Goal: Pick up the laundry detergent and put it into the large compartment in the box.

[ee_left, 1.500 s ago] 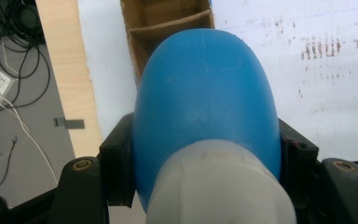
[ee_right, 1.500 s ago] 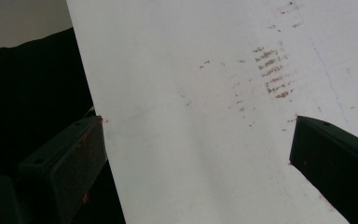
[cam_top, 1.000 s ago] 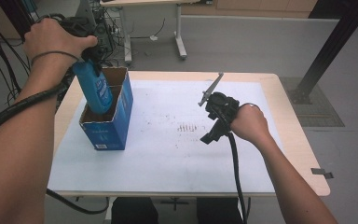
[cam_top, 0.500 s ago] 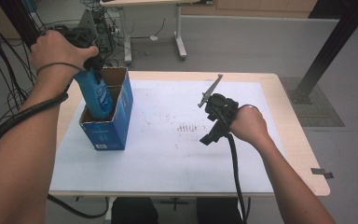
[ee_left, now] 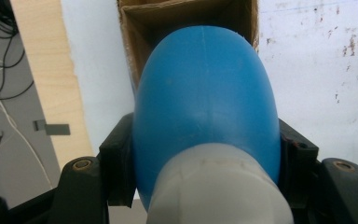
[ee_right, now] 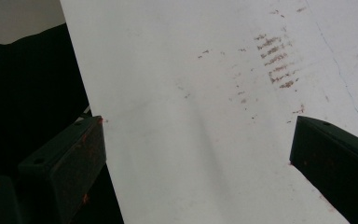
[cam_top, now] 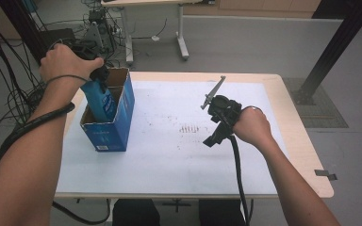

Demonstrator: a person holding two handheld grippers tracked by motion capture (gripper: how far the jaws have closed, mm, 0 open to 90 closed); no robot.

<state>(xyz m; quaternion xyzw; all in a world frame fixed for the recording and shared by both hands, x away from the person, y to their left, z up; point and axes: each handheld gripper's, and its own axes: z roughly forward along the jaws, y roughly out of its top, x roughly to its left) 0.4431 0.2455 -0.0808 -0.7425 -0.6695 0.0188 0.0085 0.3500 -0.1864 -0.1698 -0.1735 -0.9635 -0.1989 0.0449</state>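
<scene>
Left gripper [ee_left: 205, 154] fingers clamp a blue bottle [ee_left: 205, 102] over the open box [cam_top: 111, 117]; the high view shows the box's blue outside. Right gripper [ee_right: 196, 154] fingers apart above the bench [cam_top: 169, 141].

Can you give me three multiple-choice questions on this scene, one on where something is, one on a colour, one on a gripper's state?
1. Where is the bottle?
A. Lying on the white mat
B. Partly down in the box, held by the left gripper
C. On the floor

2. What colour is the bottle's body?
A. Blue
B. Red
C. Green

3. How is the right gripper?
A. Shut on a pen
B. Shut on the box
C. Open, holding nothing

Answers: 1 B, the high view shows its lower part inside the open box. 2 A, the left gripper view shows a blue body with a pale cap. 3 C, the right gripper view shows its jaws wide apart over the mat.
</scene>
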